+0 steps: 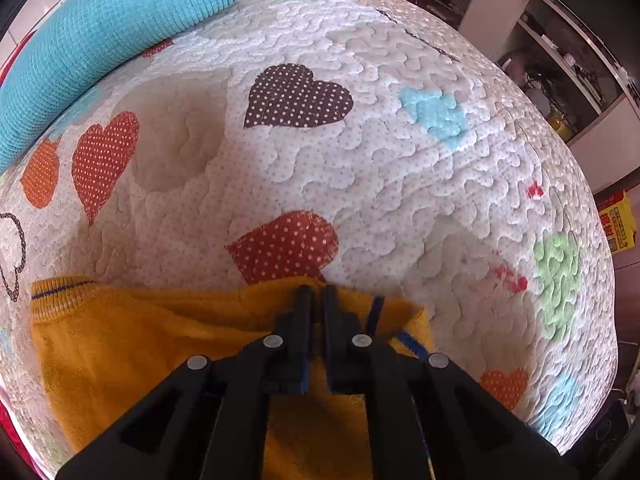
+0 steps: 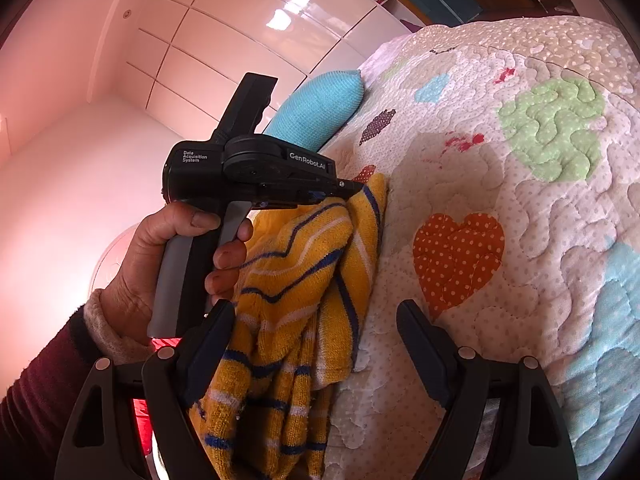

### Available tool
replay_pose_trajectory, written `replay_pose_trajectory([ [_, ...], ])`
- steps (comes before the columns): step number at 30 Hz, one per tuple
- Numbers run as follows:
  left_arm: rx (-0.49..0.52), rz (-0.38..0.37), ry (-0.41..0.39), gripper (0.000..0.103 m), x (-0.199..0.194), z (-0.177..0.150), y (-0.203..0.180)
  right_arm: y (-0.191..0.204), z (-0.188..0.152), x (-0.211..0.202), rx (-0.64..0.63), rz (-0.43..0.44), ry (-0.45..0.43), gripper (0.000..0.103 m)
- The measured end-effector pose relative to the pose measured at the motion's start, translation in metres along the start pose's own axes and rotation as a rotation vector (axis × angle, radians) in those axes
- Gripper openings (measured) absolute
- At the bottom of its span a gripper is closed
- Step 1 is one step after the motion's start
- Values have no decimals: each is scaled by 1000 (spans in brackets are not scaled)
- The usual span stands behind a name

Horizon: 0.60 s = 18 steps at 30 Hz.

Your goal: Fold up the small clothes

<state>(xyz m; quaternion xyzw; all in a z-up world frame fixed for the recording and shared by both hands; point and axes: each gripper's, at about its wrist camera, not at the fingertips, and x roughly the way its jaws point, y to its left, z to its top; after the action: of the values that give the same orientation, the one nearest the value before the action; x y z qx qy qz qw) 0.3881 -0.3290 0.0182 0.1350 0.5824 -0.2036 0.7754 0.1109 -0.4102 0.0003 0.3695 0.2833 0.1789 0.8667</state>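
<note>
A small yellow knitted garment (image 1: 168, 340) with blue and white stripes lies on the heart-patterned quilt (image 1: 360, 160). My left gripper (image 1: 316, 292) is shut on the garment's far edge, just above the quilt. In the right wrist view the left gripper (image 2: 352, 188) pinches the striped garment (image 2: 304, 272), which hangs bunched below it. My right gripper (image 2: 316, 316) is open and empty, its left finger next to the hanging cloth, its right finger over the quilt (image 2: 520, 200).
A turquoise pillow (image 1: 100, 40) lies at the quilt's far left; it also shows in the right wrist view (image 2: 320, 108). Shelves with clutter (image 1: 560, 60) stand beyond the bed's right edge. A yellow box (image 1: 616, 220) sits on the floor there. A glossy pink wardrobe (image 2: 180, 40) stands behind.
</note>
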Motion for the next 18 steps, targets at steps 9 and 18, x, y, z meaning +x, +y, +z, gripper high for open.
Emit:
replay_pose_trajectory([
  [9, -91, 12, -156, 0, -25, 12, 6, 1, -1, 1, -3, -2, 2, 86],
  [18, -78, -18, -241, 35, -107, -61, 33, -4, 4, 1, 12, 13, 3, 86],
])
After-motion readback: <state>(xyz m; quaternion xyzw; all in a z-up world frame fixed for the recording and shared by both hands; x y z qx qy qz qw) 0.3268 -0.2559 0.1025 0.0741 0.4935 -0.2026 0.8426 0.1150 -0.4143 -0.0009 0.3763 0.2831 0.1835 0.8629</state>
